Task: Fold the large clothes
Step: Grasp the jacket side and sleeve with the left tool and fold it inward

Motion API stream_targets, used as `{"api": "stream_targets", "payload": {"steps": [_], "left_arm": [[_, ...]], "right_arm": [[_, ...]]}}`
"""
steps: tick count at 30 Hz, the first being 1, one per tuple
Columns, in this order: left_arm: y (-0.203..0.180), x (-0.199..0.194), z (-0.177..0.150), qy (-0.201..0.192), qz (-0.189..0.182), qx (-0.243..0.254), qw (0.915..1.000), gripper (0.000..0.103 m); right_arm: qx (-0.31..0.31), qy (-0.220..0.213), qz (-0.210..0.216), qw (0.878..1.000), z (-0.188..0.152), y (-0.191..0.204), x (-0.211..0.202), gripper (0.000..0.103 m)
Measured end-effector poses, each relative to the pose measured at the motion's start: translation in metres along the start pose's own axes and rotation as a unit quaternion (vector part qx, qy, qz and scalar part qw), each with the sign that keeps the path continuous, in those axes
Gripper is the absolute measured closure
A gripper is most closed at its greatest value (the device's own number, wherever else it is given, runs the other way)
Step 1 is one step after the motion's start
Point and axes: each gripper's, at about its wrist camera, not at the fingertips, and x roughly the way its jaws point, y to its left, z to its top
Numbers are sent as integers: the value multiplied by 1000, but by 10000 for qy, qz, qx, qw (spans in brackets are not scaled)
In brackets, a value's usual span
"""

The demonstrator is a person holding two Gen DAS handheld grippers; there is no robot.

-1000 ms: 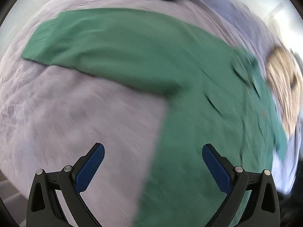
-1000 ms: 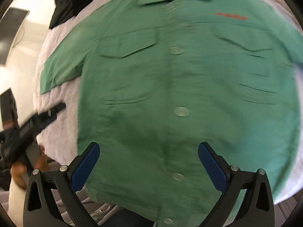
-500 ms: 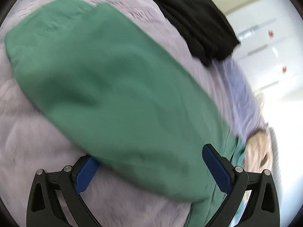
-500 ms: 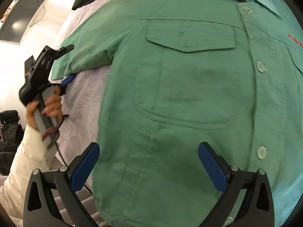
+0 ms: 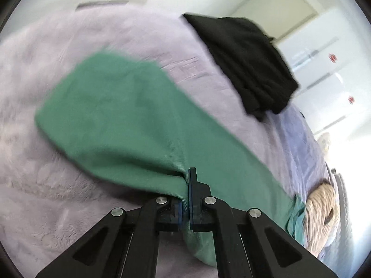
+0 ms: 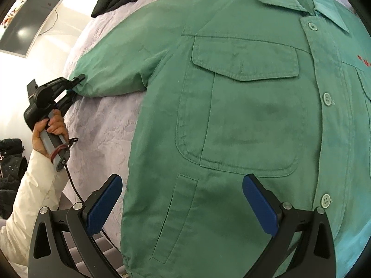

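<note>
Green shirt (image 6: 243, 115) lies flat and unfolded on the bed (image 5: 34, 197). Sleeve (image 5: 129, 125) just clamped by the closing left gripper (image 5: 186, 185); right gripper (image 6: 182, 205) gapes empty above the shirt's front (all folds remain).

Your right gripper (image 6: 183, 205) hovers open above the green shirt (image 6: 243, 120) (left gripper (image 6: 77, 81) pinches its sleeve).

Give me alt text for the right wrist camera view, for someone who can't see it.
A green button-up shirt lies front up on a lavender bedspread, filling most of the view, with the open right gripper hovering over its lower part. At far left, a hand holds the left gripper, shut on the end of the shirt's sleeve.
</note>
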Motion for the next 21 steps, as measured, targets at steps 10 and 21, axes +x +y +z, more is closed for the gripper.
{"api": "stream_targets", "payload": {"steps": [10, 21], "left_arm": [[-199, -24, -50, -3, -1276, 2152, 9682, 99], [-345, 94, -275, 1381, -262, 4537, 8800, 97]], "right_arm": [[422, -712, 185, 9964, -6, -55, -49, 0], [1447, -1488, -147, 9781, -30, -188, -126, 0]]}}
